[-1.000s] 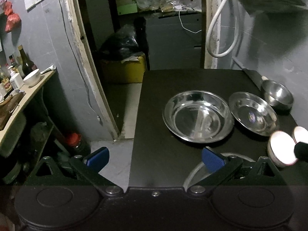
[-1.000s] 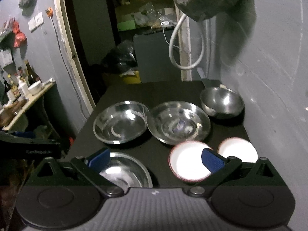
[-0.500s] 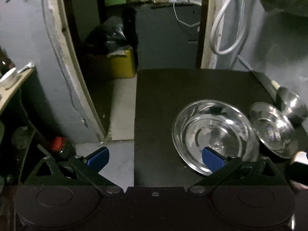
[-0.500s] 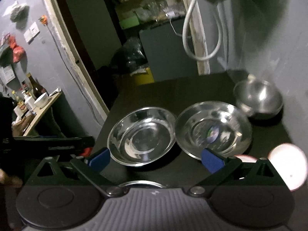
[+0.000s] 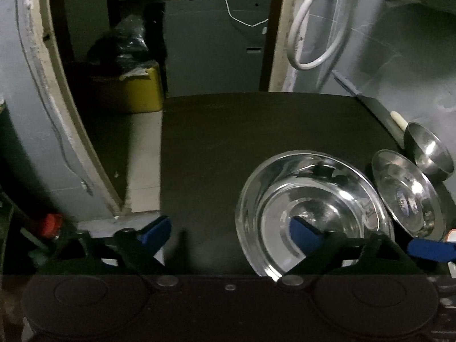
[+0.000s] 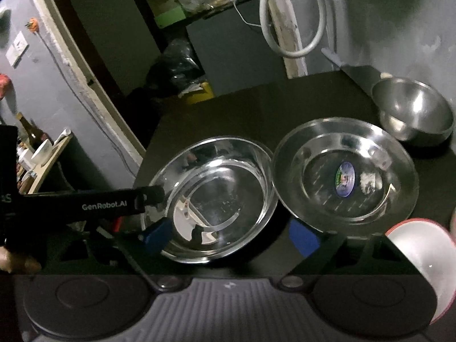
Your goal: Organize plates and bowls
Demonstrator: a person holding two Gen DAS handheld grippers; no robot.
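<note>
black table (image 6: 242, 108), centre frame: we count a wide steel bowl (image 6: 216, 199), a stickered plate (image 6: 344, 171) touching its right, a deep bowl (image 6: 413, 114) upper right. our left gripper (image 5: 228, 233) and right gripper (image 6: 230, 236), lower frame: jaws spread, holding nothing.

Polished steel is catching the light across a matt black surface (image 6: 228, 108): a mirror-bright wide steel bowl (image 6: 216, 199) is lying near the left edge, its rim touching a glossy steel plate (image 6: 344, 173) that is wearing a paper sticker (image 6: 345, 179) at its centre. A brushed, duller deep steel bowl (image 6: 413, 114) is sitting toward the far right corner. A smooth, glazed white bowl (image 6: 424, 259) with a red rim is gleaming at the near right edge. Behind, rough grey plaster wall (image 6: 384, 20) is showing a smooth white plastic hose (image 6: 285, 28).
</note>
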